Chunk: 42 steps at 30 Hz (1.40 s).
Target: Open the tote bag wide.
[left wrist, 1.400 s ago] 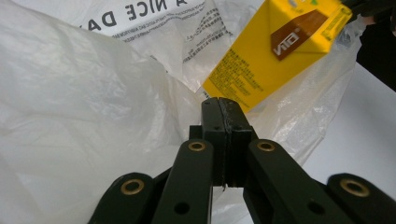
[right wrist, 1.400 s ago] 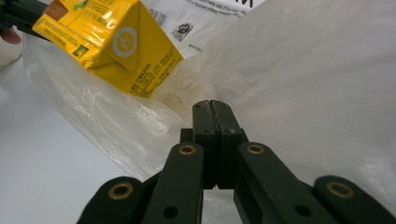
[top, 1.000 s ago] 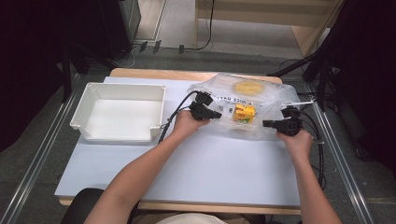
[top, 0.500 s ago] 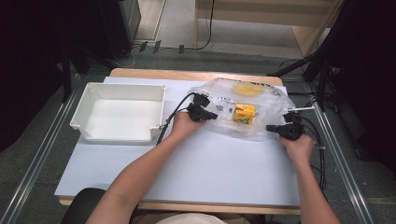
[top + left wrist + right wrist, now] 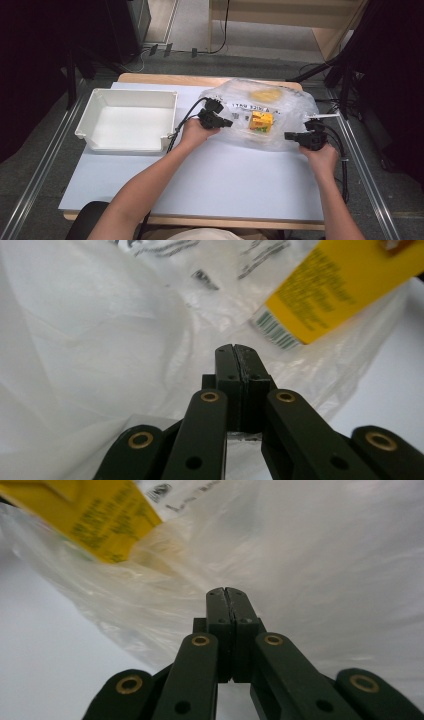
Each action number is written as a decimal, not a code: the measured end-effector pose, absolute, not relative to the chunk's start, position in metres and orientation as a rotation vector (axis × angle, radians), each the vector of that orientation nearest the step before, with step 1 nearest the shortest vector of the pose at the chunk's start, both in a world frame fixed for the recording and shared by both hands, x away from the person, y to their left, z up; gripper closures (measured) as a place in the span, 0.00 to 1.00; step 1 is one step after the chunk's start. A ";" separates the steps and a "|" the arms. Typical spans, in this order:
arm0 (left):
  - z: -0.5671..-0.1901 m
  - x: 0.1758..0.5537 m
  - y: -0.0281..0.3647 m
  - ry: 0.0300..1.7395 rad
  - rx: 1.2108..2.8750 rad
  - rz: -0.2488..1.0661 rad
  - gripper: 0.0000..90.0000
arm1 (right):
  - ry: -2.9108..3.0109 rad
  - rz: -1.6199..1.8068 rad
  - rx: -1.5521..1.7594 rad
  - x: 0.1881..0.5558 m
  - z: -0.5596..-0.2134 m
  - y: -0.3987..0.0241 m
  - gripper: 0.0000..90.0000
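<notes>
Right now the crinkled clear plastic bag [image 5: 260, 112] with a yellow carton [image 5: 262, 121] inside lies at the far right of the white table [image 5: 215, 180], beside the empty white plastic bin [image 5: 127, 120], while my left gripper [image 5: 227, 122] and right gripper [image 5: 289, 135] each clench its film at opposite edges.

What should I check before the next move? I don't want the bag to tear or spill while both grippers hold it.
1. Left gripper shut on the clear plastic bag: ok.
2. Right gripper shut on the bag: ok.
3. Yellow box inside the bag: ok.
4. Film pinched firmly enough: cannot tell.
5. White bin empty: ok.
6. Bag mouth shut: cannot tell.
</notes>
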State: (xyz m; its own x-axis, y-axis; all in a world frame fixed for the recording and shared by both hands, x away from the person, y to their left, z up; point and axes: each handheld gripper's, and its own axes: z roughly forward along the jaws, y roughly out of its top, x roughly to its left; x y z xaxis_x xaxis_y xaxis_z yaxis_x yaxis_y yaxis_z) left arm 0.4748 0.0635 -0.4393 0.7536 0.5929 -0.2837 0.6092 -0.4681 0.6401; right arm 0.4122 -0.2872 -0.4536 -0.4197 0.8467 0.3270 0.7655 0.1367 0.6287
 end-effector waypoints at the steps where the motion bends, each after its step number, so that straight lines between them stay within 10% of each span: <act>1: -0.435 0.473 0.064 0.894 2.180 -0.035 1.00 | 2.287 1.157 1.620 0.411 -0.450 -0.286 1.00; 27: -0.338 0.452 0.066 0.767 2.181 -0.027 1.00 | 2.388 1.235 1.385 0.406 -0.345 -0.260 1.00; 42: -0.311 0.507 0.055 0.793 2.192 0.023 1.00 | 2.403 1.213 1.376 0.455 -0.329 -0.258 1.00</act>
State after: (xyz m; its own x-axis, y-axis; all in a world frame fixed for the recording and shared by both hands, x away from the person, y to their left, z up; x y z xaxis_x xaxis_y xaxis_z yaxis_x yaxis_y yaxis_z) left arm 0.5073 0.0552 -0.3107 0.8045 0.5473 -0.2308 0.5331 -0.4939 0.6870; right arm 0.4549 -0.2580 -0.3294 -0.5801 0.7684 0.2702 0.6736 0.2661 0.6895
